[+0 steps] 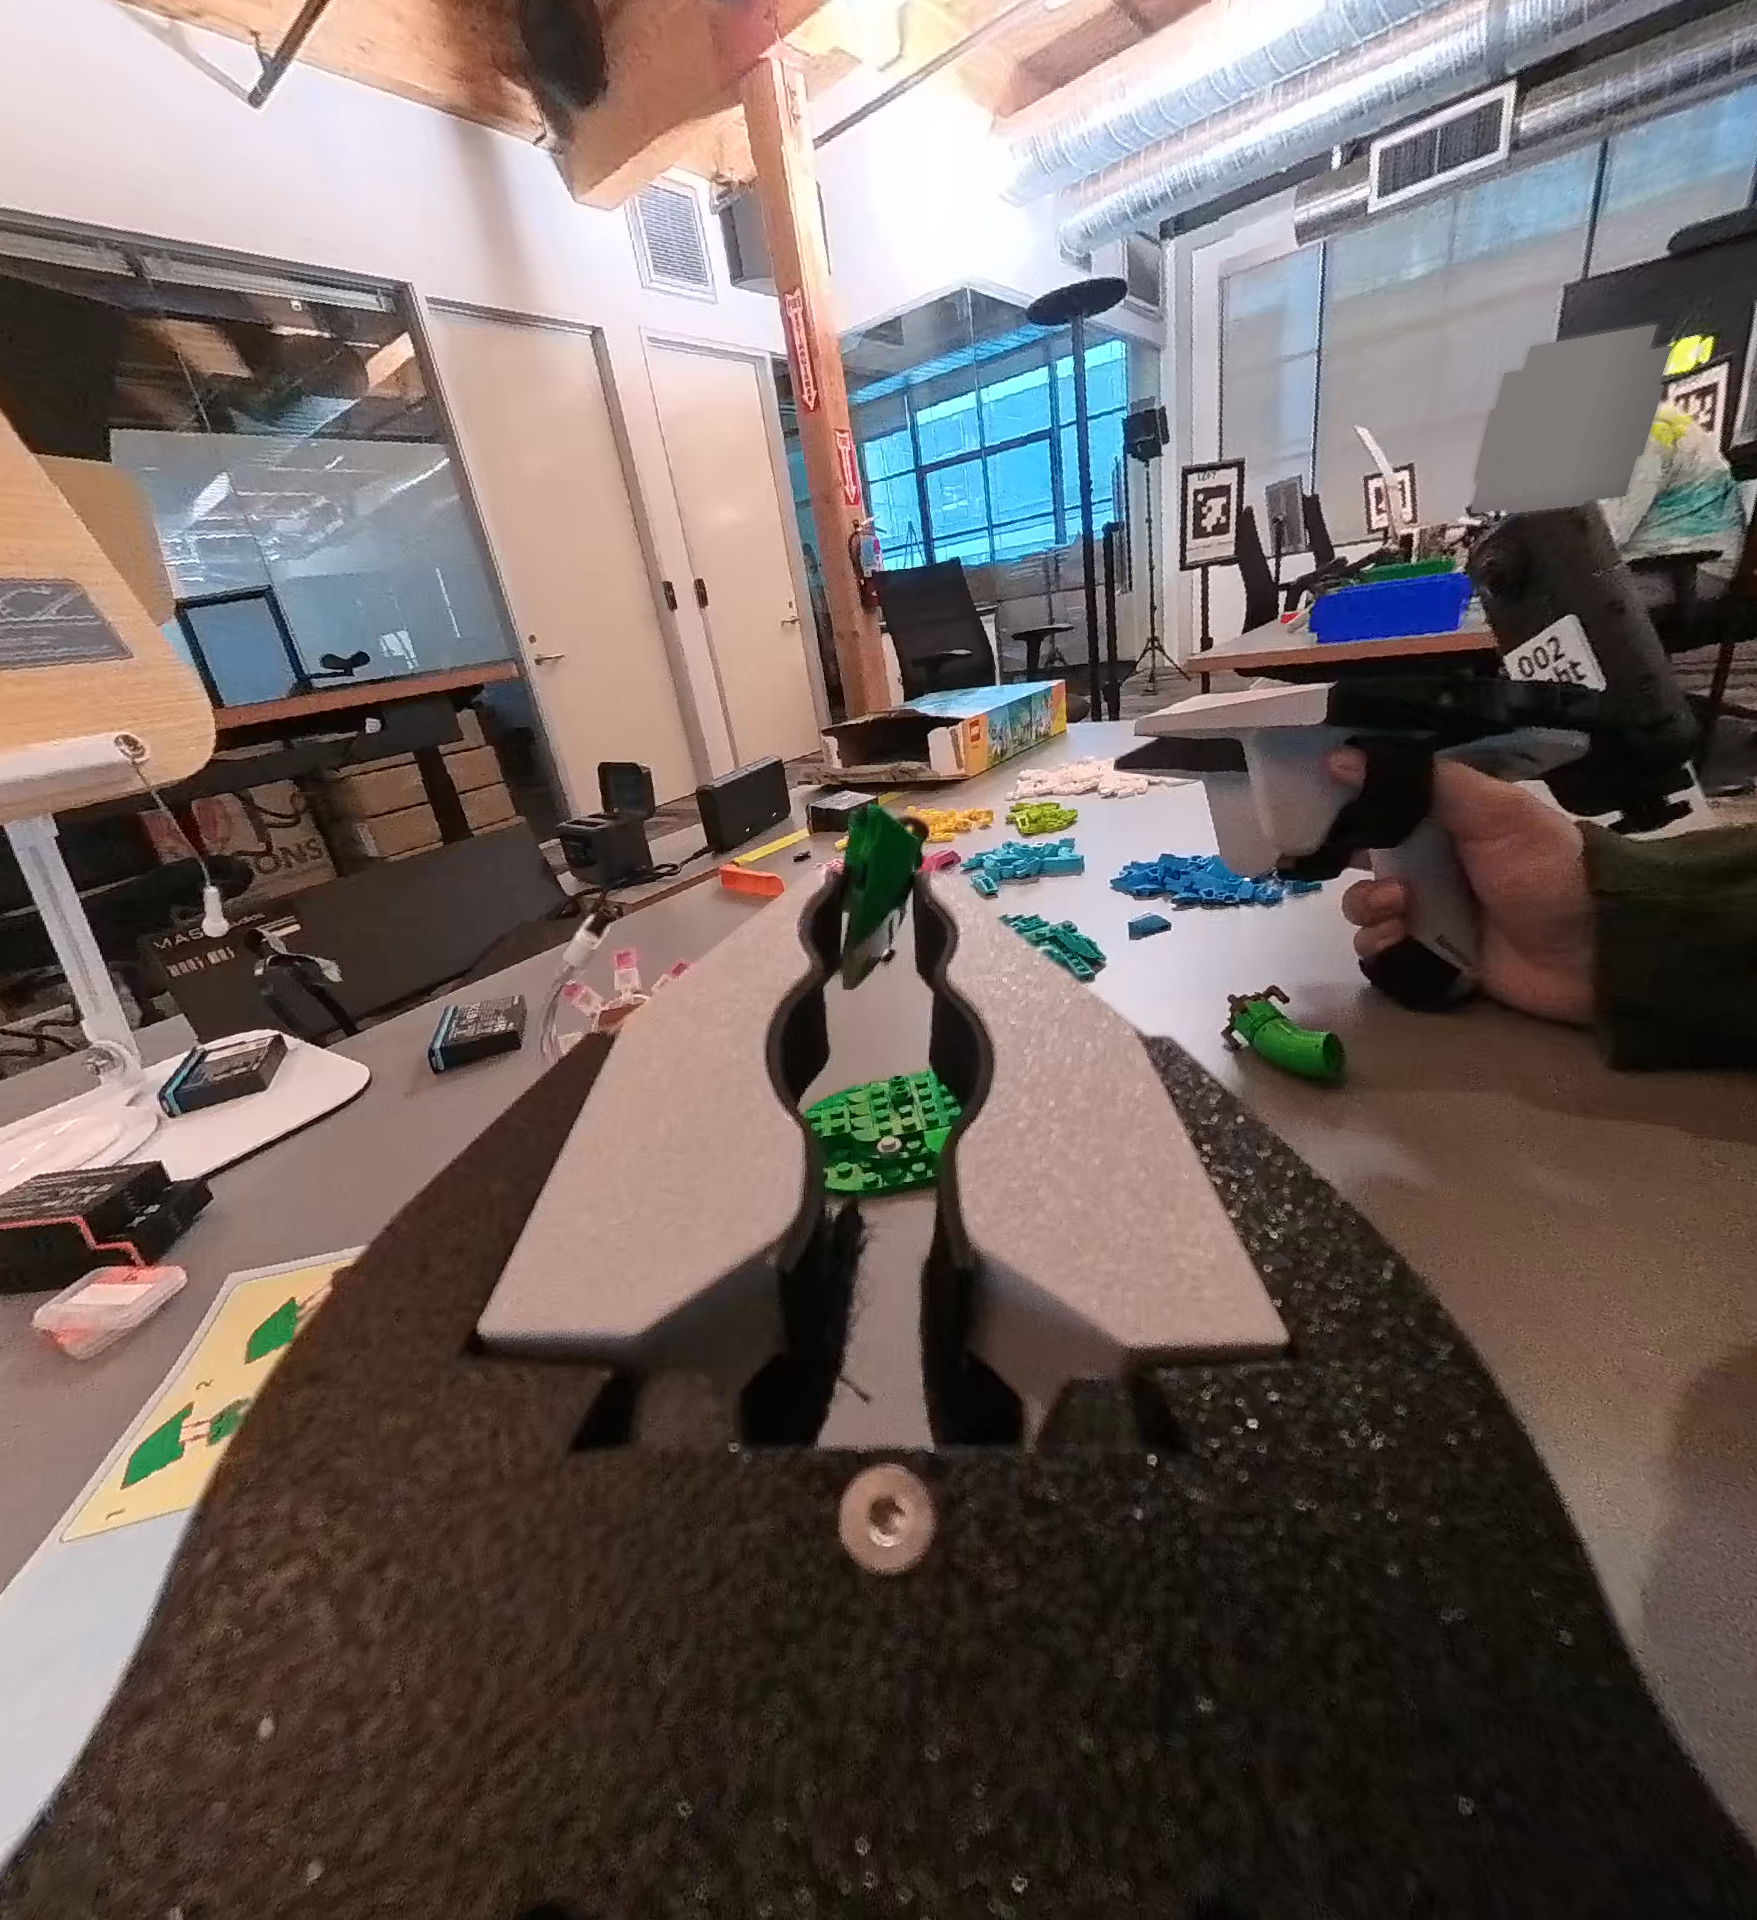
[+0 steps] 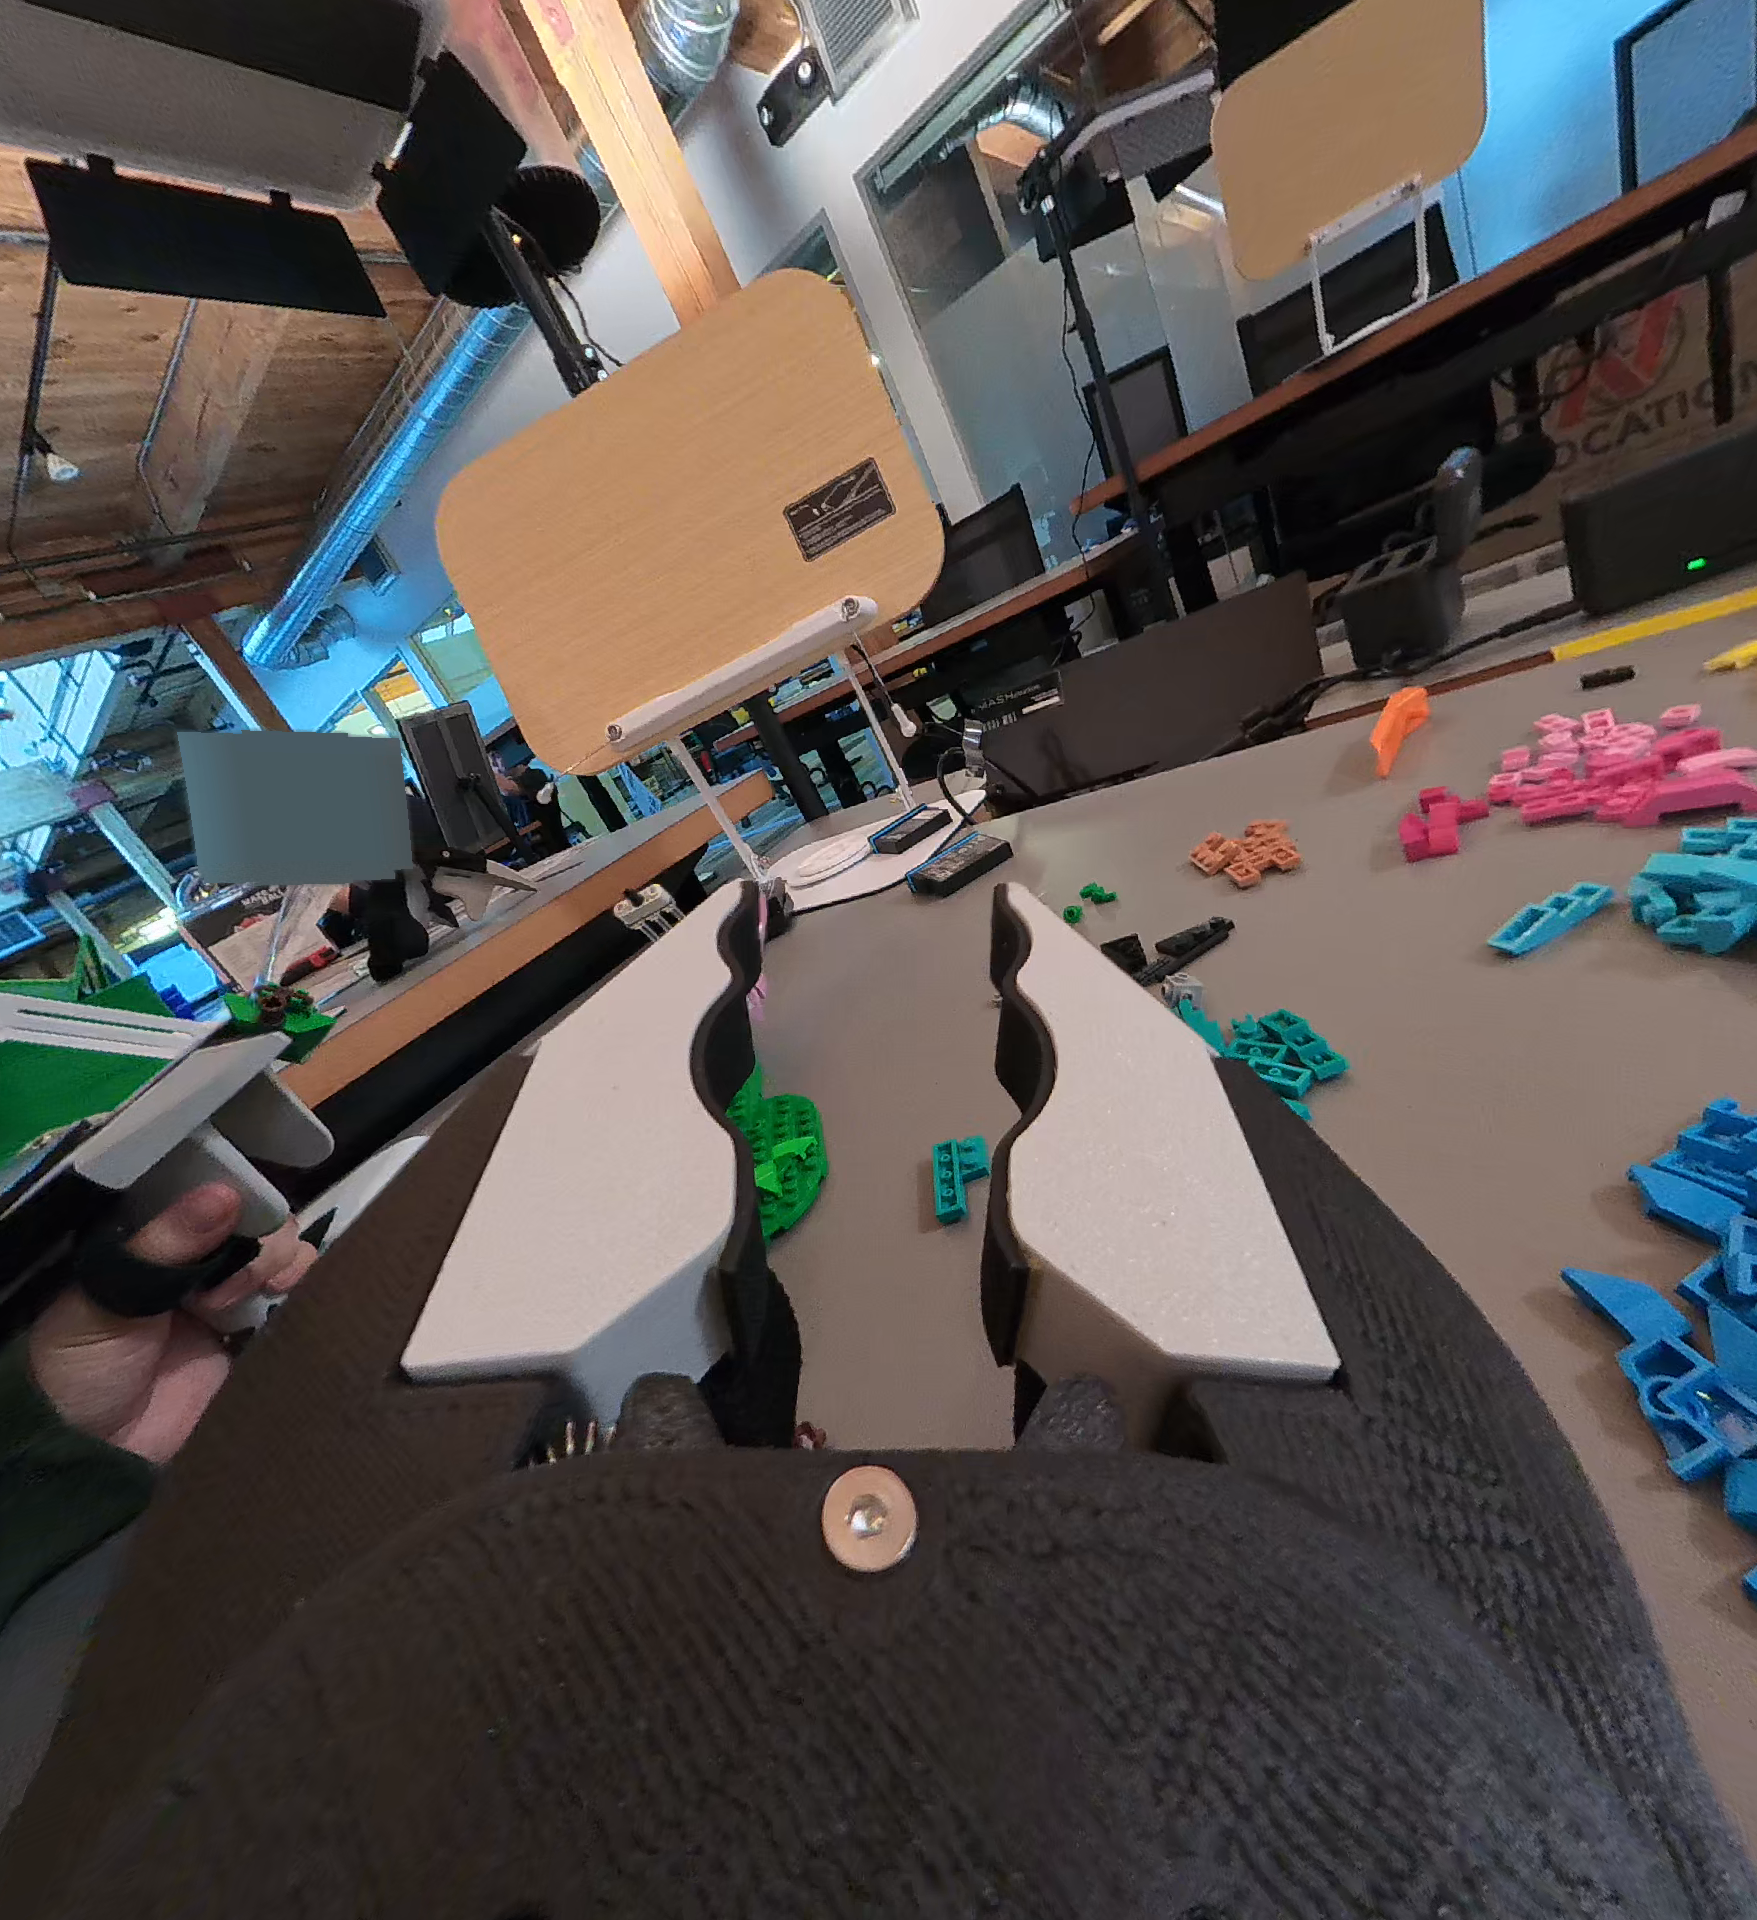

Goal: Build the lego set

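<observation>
My left gripper [image 1: 876, 902] is shut on a flat green lego piece [image 1: 879, 862] and holds it tilted above the table. Below it, a round green plate assembly [image 1: 879, 1138] lies on the grey table [image 1: 1373, 1247]. My right gripper [image 2: 879, 914] is open and empty, low over the table, with the round green plate [image 2: 786, 1153] beside its left finger and a small teal plate [image 2: 957, 1174] between the fingers. The left gripper [image 2: 261, 1039] with its green piece [image 2: 305, 1023] shows at the left of the right wrist view. The right gripper [image 1: 1160, 732] shows at the right of the left wrist view.
Sorted brick piles lie on the table: blue [image 2: 1736, 1299], light teal [image 2: 1747, 894], pink [image 2: 1622, 774], dark teal [image 2: 1279, 1049]. A green curved piece [image 1: 1289, 1039] lies to the right, the instruction booklet [image 1: 209, 1382] to the left and the set's box [image 1: 957, 738] at the back. Tip to tip, the grippers are about 20 cm apart.
</observation>
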A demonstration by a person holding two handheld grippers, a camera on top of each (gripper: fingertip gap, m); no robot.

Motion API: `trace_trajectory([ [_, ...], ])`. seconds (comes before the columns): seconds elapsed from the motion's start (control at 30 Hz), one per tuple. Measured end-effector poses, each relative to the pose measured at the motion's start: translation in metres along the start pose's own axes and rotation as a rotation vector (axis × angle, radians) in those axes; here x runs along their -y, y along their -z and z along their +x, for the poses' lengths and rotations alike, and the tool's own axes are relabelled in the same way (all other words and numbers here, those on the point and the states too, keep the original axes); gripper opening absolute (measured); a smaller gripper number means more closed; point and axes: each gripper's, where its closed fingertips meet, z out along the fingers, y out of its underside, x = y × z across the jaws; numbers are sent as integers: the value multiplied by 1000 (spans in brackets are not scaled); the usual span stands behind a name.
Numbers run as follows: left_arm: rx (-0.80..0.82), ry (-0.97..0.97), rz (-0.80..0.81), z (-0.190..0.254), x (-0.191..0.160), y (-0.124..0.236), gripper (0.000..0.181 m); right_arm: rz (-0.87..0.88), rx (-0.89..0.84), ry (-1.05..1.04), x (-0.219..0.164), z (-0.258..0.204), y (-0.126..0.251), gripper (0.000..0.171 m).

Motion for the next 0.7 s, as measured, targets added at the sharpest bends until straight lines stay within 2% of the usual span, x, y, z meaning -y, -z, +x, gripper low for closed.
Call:
trace_trajectory([
  [0.13, -5, -30, -9, 3, 0, 0, 10, -20, 26, 41, -1, -10, 1, 47],
  [0.23, -14, -38, -23, 6, -2, 0, 10, -110, 81, 73, -11, -21, 7, 51],
  [0.43, -47, -71, -29, 17, -2, 1, 10, -484, 306, 27, -46, -43, 34, 57],
  [0.53, -55, -54, -33, 17, -3, 1, 10, -651, 309, 86, -66, -39, 47, 60],
  [0.7, -53, -43, -40, 16, -4, 0, 10, -808, 334, 104, -89, -37, 55, 60],
])
